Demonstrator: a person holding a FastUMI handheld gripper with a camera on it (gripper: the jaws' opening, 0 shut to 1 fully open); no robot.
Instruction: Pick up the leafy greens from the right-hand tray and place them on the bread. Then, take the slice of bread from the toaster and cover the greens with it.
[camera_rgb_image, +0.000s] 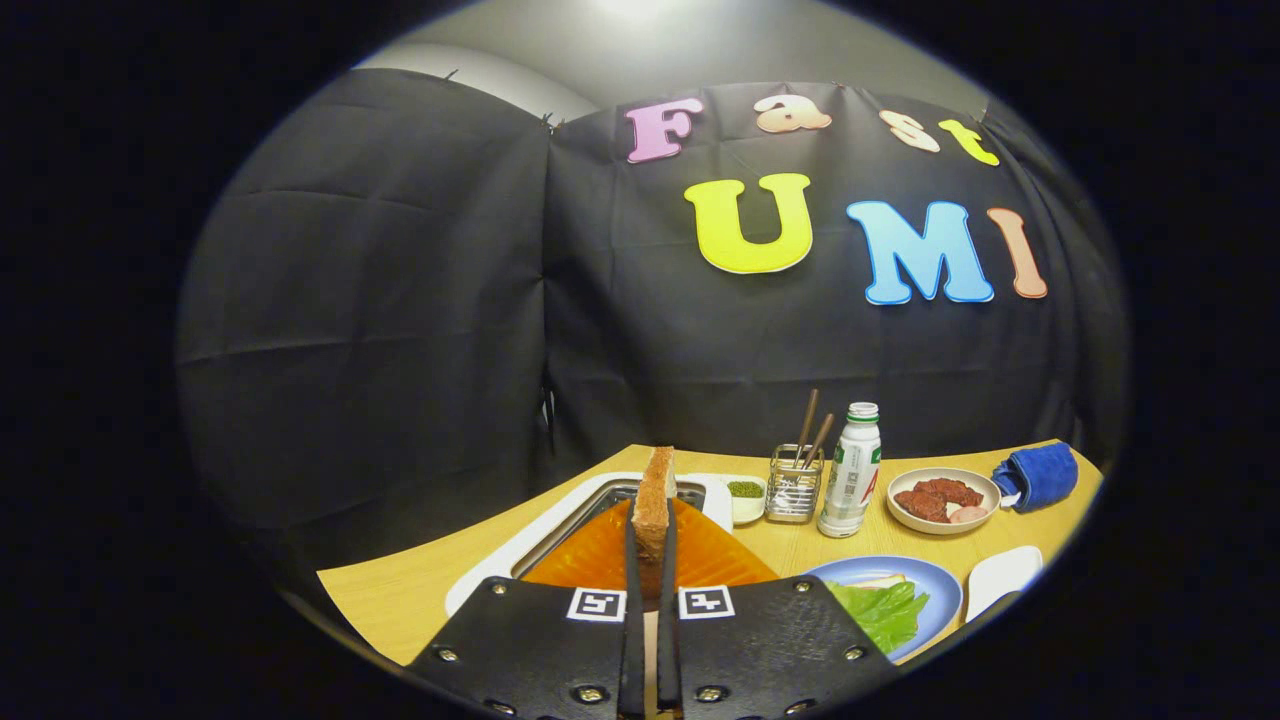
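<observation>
Staged dining booth, black cloth wall, wooden table, plated food, bottle

My gripper covers the near part of the toaster and the lower bread slice. The blue plate and its leafy greens are partly behind it.

Blue plate — green leafy greens, brown bread slice.
</observation>
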